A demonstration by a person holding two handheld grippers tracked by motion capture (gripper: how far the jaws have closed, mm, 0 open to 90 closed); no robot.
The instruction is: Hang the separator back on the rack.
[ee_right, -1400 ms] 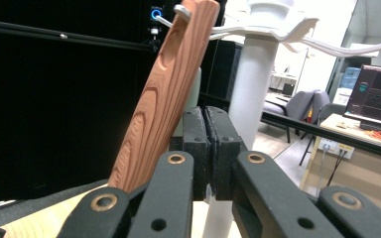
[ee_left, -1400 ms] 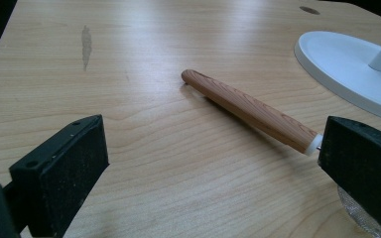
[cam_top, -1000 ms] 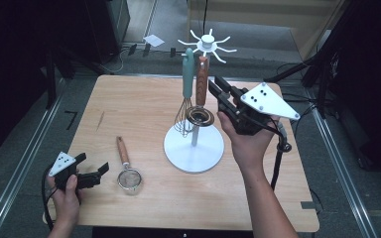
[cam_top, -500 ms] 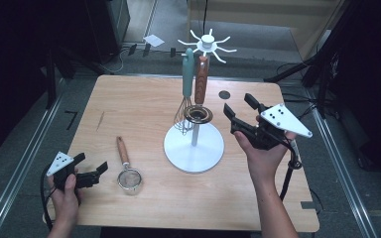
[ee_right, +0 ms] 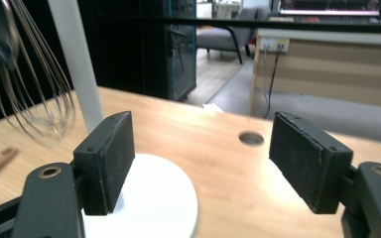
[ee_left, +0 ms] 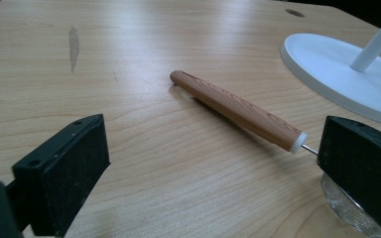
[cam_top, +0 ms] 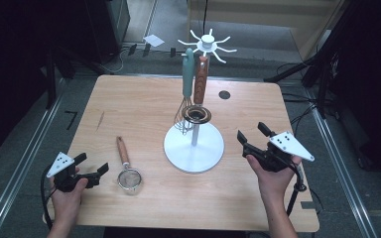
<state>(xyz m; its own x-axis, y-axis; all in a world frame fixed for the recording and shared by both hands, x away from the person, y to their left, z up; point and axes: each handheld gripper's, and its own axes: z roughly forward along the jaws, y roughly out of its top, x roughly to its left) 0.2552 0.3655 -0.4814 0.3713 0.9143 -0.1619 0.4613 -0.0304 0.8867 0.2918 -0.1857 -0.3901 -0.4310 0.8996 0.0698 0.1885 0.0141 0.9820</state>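
Observation:
A white utensil stand [cam_top: 194, 148] rises mid-table. From its hooks hang a teal-handled whisk [cam_top: 187, 79] and a brown-handled strainer [cam_top: 200, 79]. A second small strainer with a wooden handle [cam_top: 124, 153] lies flat at the front left. My left gripper [cam_top: 93, 163] rests open just left of it; in the left gripper view the handle [ee_left: 238, 111] lies ahead between the wide jaws [ee_left: 213, 144]. My right gripper [cam_top: 250, 131] hovers low to the right of the stand's base. Its jaws have just been opening and nothing is between them [ee_right: 206, 148].
A round hole [cam_top: 224, 94] sits in the tabletop behind the stand. In the right gripper view the whisk wires [ee_right: 34, 99] and the stand's pole [ee_right: 77, 64] are close at the left. Dark equipment and cables surround the table.
My right gripper let go of the hanging brown-handled strainer, opened, and dropped down and to the right, away from the stand. The left hand stayed put.

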